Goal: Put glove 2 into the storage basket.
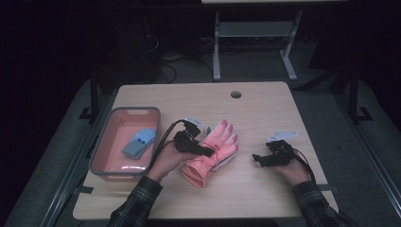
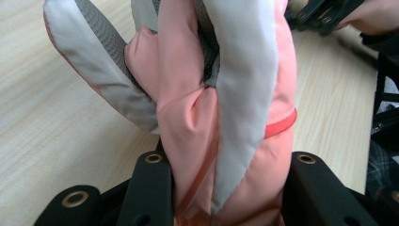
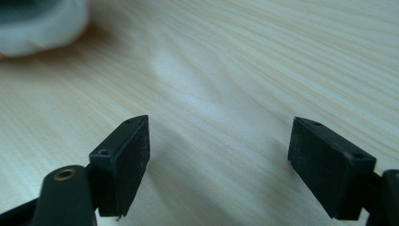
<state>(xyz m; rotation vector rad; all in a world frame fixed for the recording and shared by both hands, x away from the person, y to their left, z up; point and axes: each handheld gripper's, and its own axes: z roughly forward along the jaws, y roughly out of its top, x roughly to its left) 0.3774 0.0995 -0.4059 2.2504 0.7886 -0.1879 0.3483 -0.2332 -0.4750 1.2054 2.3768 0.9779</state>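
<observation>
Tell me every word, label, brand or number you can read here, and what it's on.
None: no readable text in these pictures.
Pink glove held in the left claw: plain fabric, no label in sight.
Bin and the blue item in it: no print that can be made out.
Table: bare wood grain.

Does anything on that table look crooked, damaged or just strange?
Nothing looks damaged or spilled. The pink glove lies askew on the wooden table, its cuff bunched between the jaws of the left gripper. A blue glove already sits in the pink bin. The right gripper hangs open over bare wood.
</observation>
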